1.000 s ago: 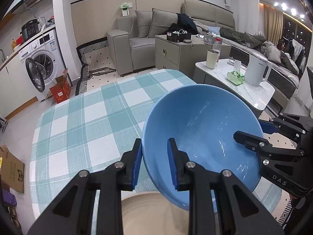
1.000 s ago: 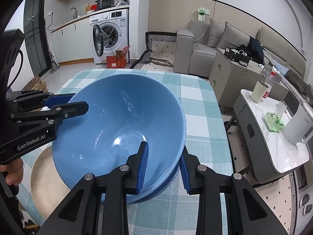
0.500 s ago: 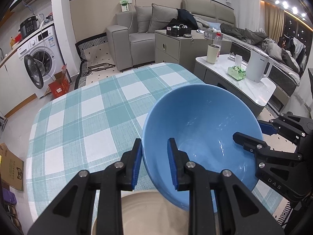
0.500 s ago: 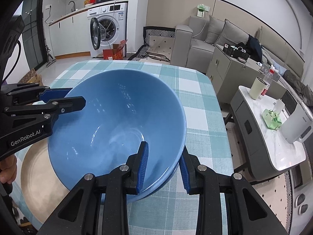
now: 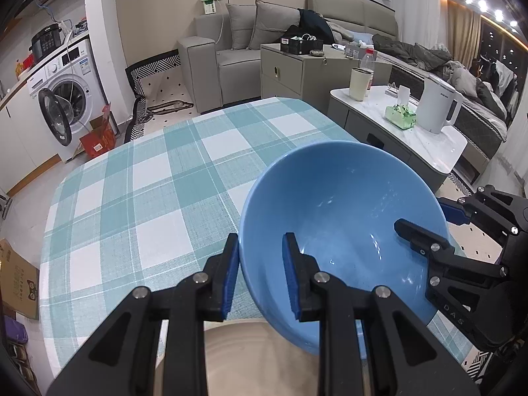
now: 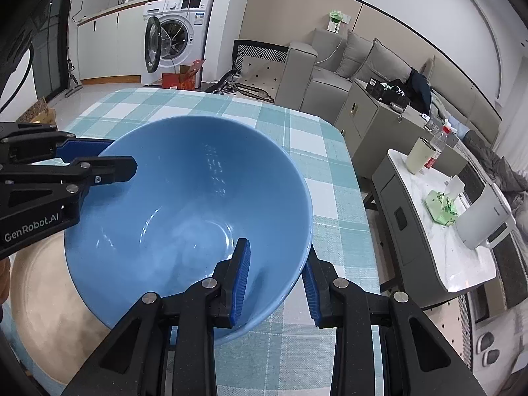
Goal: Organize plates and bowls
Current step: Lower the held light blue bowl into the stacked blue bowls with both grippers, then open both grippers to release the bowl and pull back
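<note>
Blue bowl (image 5: 343, 217) held off the worktop (image 5: 138, 198) by both grippers at once, tilted, mouth turned up and toward the left camera. Left gripper (image 5: 260, 274) clamped on the near-left rim, one pad outside the wall, one inside. Right gripper (image 6: 275, 272) clamped on the opposite rim the same way, inner pad against the glazed inside, outer pad hidden partly behind the wall. Beige plate (image 6: 43, 300) directly below the bowl, lying flat on the checked cloth; bowl's underside hangs over the plate's far-right part, more than over its centre. Neither gripper clearly nearer to the plate; both straddle the bowl from opposite sides. Probable next need: straight down and a little back toward the plate's middle, bowl levelled first. Gap between bowl foot and plate not visible from either view. Plate's near edge cut off by gripper bodies and frame.
</note>
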`<move>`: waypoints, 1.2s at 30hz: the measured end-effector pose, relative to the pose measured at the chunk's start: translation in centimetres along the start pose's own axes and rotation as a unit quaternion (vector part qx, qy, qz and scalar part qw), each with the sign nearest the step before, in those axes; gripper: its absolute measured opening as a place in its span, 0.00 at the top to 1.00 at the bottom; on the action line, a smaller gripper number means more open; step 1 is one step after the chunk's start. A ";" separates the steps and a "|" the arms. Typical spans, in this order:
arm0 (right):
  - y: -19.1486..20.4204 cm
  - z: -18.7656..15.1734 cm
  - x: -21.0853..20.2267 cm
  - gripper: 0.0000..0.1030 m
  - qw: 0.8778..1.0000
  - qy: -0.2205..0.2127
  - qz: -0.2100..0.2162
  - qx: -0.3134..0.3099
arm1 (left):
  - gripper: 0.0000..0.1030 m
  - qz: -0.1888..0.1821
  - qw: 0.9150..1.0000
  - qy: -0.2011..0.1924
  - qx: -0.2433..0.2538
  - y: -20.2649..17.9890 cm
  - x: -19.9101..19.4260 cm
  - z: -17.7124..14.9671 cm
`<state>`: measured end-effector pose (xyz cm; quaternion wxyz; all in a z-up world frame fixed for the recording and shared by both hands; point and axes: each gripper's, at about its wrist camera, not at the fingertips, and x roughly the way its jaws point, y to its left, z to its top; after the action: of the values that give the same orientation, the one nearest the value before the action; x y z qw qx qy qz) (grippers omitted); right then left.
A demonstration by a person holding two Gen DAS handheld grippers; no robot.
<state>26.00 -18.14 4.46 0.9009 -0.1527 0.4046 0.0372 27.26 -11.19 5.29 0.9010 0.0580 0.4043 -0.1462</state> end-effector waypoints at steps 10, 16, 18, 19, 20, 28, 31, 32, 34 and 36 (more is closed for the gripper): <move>1.1 -0.3 0.6 0.70 0.999 -0.001 -0.037 -0.021 | 0.77 0.006 1.000 0.002 0.006 0.0 0.4 -0.2; 0.9 -0.3 1.0 0.70 0.999 0.001 -0.040 -0.020 | 0.77 0.009 1.000 0.003 0.008 -0.1 0.6 -0.2; 0.9 -0.3 1.1 0.70 0.999 0.002 -0.041 -0.021 | 0.77 0.009 1.000 0.004 0.009 -0.3 0.9 -0.3; 0.9 -0.3 1.0 0.70 0.999 0.001 -0.040 -0.019 | 0.77 0.009 1.000 0.004 0.009 -0.2 1.0 -0.3; 0.9 -0.3 1.0 0.70 0.999 0.002 -0.040 -0.019 | 0.77 0.009 1.000 0.004 0.009 -0.3 0.9 -0.3; -0.2 -0.4 1.4 0.63 1.000 0.000 -0.014 0.000 | 0.74 0.011 1.000 0.004 0.007 -0.5 1.2 -0.4; -0.6 -0.5 1.3 0.46 1.000 -0.007 0.011 0.014 | 0.73 0.007 1.000 0.004 0.006 -0.3 1.0 -0.5; -0.8 -0.6 1.3 0.35 1.000 -0.011 0.017 0.023 | 0.69 0.005 1.000 0.004 0.006 -0.3 0.9 -0.4; -1.2 -0.8 1.0 0.24 0.999 -0.022 0.026 0.040 | 0.55 -0.004 1.000 -0.003 0.007 -0.4 0.4 -0.4; -1.9 -1.0 0.5 0.17 0.997 -0.034 0.031 0.056 | 0.48 -0.005 1.000 -0.014 0.011 -0.5 -0.2 -0.4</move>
<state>25.98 -20.29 3.89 0.9198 -0.0882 0.3793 0.0473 26.67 -11.56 5.15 0.9050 0.0639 0.3906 -0.1561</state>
